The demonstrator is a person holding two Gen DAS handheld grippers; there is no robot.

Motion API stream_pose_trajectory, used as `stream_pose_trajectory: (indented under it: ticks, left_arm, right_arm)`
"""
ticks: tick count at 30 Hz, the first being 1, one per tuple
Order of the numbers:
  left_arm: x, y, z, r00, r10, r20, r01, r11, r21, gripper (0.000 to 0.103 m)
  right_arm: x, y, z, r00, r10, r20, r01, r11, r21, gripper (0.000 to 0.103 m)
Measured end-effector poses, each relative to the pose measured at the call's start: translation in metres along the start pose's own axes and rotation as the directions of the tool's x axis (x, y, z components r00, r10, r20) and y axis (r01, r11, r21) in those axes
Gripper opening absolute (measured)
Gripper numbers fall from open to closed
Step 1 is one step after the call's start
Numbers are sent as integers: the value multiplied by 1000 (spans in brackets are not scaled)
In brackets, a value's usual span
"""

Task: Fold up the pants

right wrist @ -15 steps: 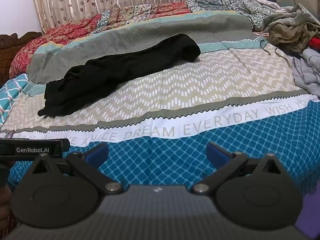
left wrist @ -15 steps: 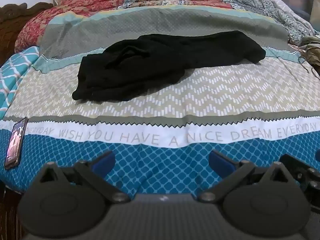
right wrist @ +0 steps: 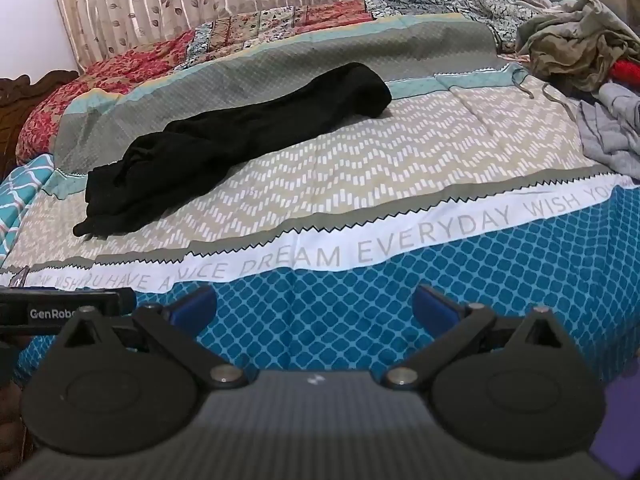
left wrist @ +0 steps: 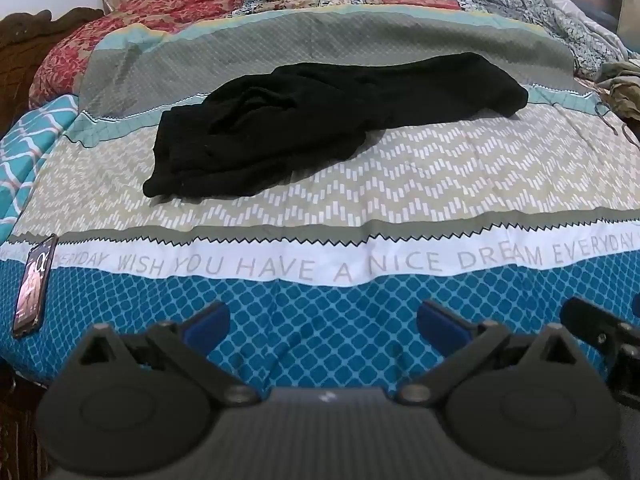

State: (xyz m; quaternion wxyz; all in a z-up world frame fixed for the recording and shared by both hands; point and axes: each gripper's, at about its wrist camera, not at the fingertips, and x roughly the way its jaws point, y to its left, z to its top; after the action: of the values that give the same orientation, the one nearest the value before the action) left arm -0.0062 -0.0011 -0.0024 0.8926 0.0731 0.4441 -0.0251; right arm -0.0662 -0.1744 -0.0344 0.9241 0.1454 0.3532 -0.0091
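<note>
Black pants [left wrist: 320, 120] lie crumpled on the patterned bedspread [left wrist: 440, 184], bunched end to the left and one long end stretching to the right; they also show in the right wrist view [right wrist: 224, 148]. My left gripper [left wrist: 323, 320] is open and empty, low over the bed's near blue edge, well short of the pants. My right gripper [right wrist: 315, 305] is open and empty too, over the same blue band, to the right of the left one. The left gripper's body [right wrist: 64, 308] shows at the left of the right wrist view.
A phone [left wrist: 35, 286] lies at the bed's near left edge. A heap of loose clothes [right wrist: 580, 48] sits at the far right of the bed, with grey cloth [right wrist: 612, 136] below it. A dark wooden headboard [left wrist: 44, 28] and a curtain [right wrist: 200, 4] stand behind.
Both grippers have crept slightly forward toward the bed; the pants look a little larger. Nothing was grasped and the pants have not moved.
</note>
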Motion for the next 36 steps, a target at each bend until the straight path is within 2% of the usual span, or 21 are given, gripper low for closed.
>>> stream_pose_trajectory:
  ticks: [16, 25, 36]
  left_arm:
    - [-11, -8, -14, 998, -58, -5, 59, 998, 34, 103]
    - [-27, -2, -17, 997, -72, 11, 72, 997, 29, 103]
    - [-21, 6, -21, 993, -114, -40, 113, 993, -11, 99]
  right_arm:
    - [3, -10, 0, 1000, 3, -21, -2, 999, 37, 103]
    - [-11, -7, 3, 999, 37, -34, -36, 999, 40, 103]
    - [-22, 5, 2, 999, 44, -19, -44, 999, -28, 103]
